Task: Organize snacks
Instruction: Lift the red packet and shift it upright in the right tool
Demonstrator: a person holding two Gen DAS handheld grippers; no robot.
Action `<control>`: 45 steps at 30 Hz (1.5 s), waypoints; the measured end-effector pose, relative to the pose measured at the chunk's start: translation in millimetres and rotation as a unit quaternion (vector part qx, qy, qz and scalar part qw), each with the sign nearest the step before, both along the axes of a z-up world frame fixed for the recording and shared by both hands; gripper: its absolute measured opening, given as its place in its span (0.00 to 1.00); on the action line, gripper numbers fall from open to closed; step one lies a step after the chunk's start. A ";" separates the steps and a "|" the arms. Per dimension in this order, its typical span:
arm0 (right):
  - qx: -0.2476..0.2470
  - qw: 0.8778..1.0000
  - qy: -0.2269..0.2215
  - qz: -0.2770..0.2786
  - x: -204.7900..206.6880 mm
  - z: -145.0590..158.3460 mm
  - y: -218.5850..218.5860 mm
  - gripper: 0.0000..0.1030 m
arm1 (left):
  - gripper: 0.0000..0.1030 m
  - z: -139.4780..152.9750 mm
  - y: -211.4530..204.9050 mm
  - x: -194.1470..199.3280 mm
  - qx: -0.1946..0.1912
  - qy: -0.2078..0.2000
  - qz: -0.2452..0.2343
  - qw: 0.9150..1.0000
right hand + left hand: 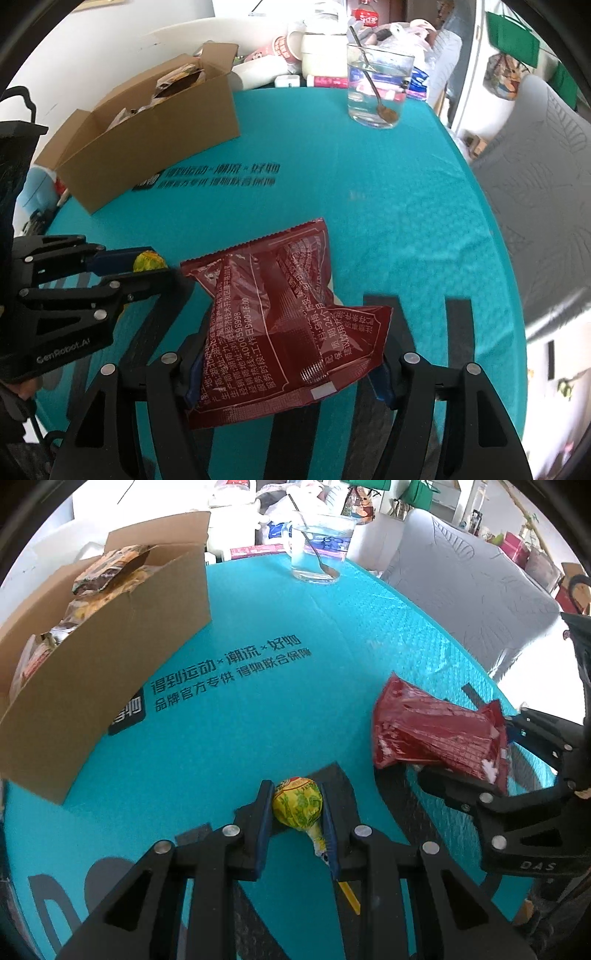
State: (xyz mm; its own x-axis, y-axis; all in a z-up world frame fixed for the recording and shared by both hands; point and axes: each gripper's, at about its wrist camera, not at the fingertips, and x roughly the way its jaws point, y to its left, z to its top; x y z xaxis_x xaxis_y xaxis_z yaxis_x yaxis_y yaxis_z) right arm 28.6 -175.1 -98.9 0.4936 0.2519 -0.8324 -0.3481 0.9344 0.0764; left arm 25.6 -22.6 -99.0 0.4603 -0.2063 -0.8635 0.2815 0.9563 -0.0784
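We're mid-pickup: left gripper (297, 808) is pinching the lollipop (298, 806), right gripper (291, 354) is clamping the red bag (280, 325), both near. Next we're probably carrying them to the far-left box (155, 147).

The red snack bag (280, 325) is glossy, crinkled plastic film. The lollipop (297, 806) wears shiny yellow wrapping. Beyond them, the box (110, 672) is matt brown cardboard on a dimpled teal desk cover (295, 709); the cup (376, 88) is clear glass.
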 end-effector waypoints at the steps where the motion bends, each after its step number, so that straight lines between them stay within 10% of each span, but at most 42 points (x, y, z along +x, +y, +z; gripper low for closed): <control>1: -0.001 1.000 0.002 -0.004 -4.4 -0.7 -0.7 0.67 | 0.23 -0.3 -0.4 -2.0 0.003 -0.001 -0.002 1.000; 26: -0.021 1.000 -0.001 0.016 -0.6 -12.5 13.7 0.78 | 0.25 -2.8 1.0 -10.7 0.007 -0.022 -0.032 0.999; 30: -0.031 0.999 -0.018 0.019 -4.7 -12.2 15.5 0.52 | 0.25 -1.9 1.2 -9.7 0.007 -0.016 -0.024 1.000; 32: -0.014 1.000 -0.022 0.010 -5.0 -9.6 11.5 0.21 | 0.25 -0.4 0.7 -7.7 0.008 -0.010 -0.017 1.000; 39: 0.014 1.000 -0.020 0.006 -7.2 -9.6 4.3 0.21 | 0.25 1.2 6.3 -5.7 -0.009 -0.006 -0.013 1.000; 42: 0.023 1.000 -0.015 -0.009 -5.2 -7.9 -1.2 0.44 | 0.25 0.9 10.9 -4.6 -0.016 -0.004 -0.009 1.000; 43: 0.025 0.999 -0.012 -0.016 -4.0 -7.0 -2.7 0.66 | 0.25 1.0 12.2 -4.0 -0.018 -0.003 -0.008 1.000; 45: 0.034 0.999 -0.015 -0.032 -2.5 -4.6 -8.9 0.72 | 0.25 1.8 15.2 -2.5 -0.020 -0.003 -0.005 1.000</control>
